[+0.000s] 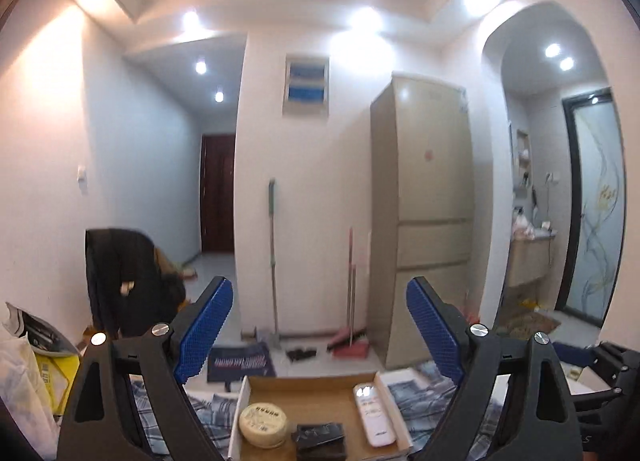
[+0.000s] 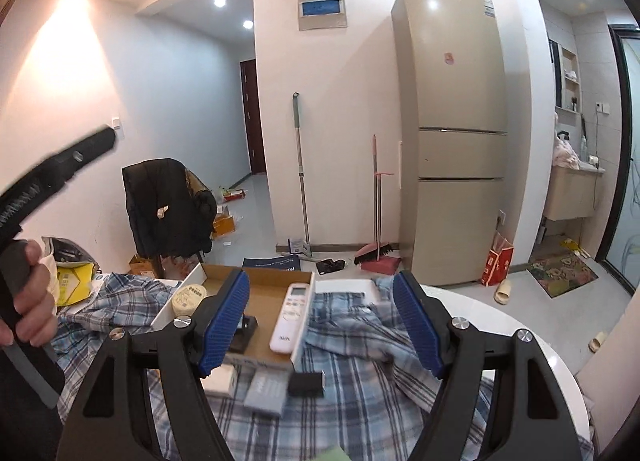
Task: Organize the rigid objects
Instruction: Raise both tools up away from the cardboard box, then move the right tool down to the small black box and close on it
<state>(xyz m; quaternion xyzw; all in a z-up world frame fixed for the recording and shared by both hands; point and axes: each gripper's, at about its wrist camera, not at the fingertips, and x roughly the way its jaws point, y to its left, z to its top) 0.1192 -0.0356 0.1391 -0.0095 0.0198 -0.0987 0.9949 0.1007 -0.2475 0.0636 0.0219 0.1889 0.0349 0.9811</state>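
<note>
1. Right wrist view: your right tongs (image 2: 320, 321) stand apart, empty; the cardboard box (image 2: 276, 281) sits just beyond and below their tips.
2. Grey case (image 2: 266, 389) and black block (image 2: 306, 383) lie outside the box, under the right tongs, nearer them.
3. Remote (image 2: 291, 317) runs lengthwise away from you.
4. Left tongs (image 1: 320, 333) apart, empty, aimed level over the box.

A lived-in home: a tall beige fridge (image 2: 452, 121) stands by a white wall, a pink broom and dustpan (image 2: 376, 249) beside it, a dark jacket-draped chair (image 2: 168, 209) near the hallway.
</note>
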